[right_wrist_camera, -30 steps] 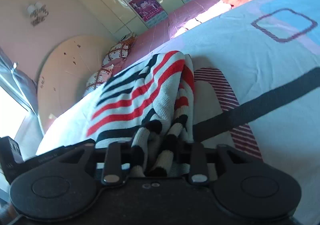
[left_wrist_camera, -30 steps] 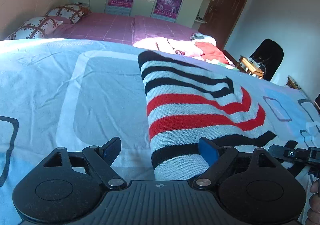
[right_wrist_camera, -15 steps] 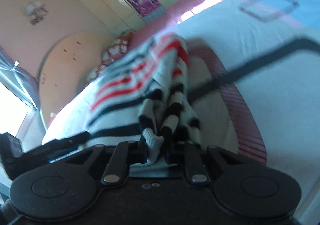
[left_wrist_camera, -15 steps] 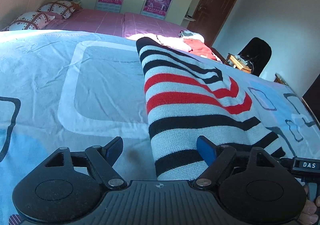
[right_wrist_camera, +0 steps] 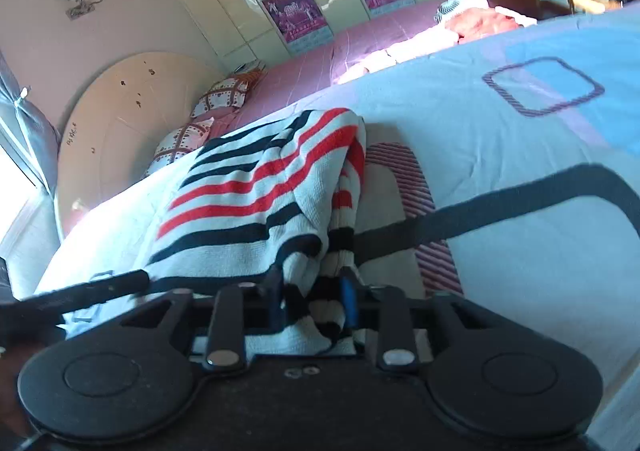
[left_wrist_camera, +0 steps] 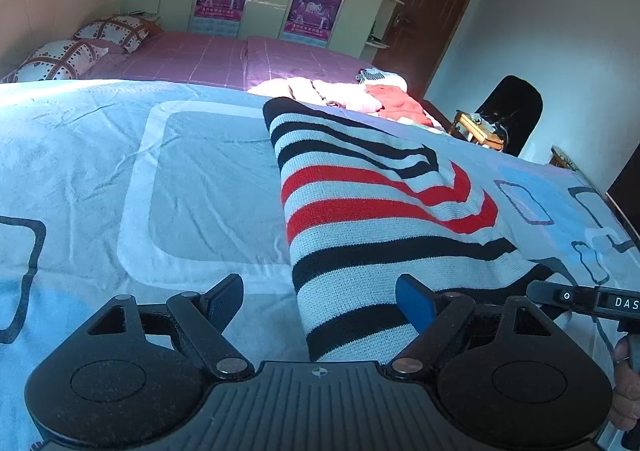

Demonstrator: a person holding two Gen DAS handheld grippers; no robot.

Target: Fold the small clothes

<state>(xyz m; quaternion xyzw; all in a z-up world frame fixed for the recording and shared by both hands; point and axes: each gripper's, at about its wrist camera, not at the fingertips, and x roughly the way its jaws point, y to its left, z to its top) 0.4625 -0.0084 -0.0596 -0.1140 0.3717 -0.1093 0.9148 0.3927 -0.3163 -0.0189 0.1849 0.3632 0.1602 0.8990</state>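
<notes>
Since a second ago my right fingers (right_wrist_camera: pixel 314 301) closed on the sweater's (left_wrist_camera: pixel 380 219) hem. Left fingers (left_wrist_camera: pixel 320 303) gape; sweater on bed (left_wrist_camera: pixel 120 179), long axis toward 12 o'clock.

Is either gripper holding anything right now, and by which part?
The right gripper pinches the striped sweater by its bunched near edge. The left gripper is open, holding nothing.

Striped sweater (left_wrist_camera: pixel 380 219) on patterned bedspread (left_wrist_camera: pixel 120 179)
</notes>
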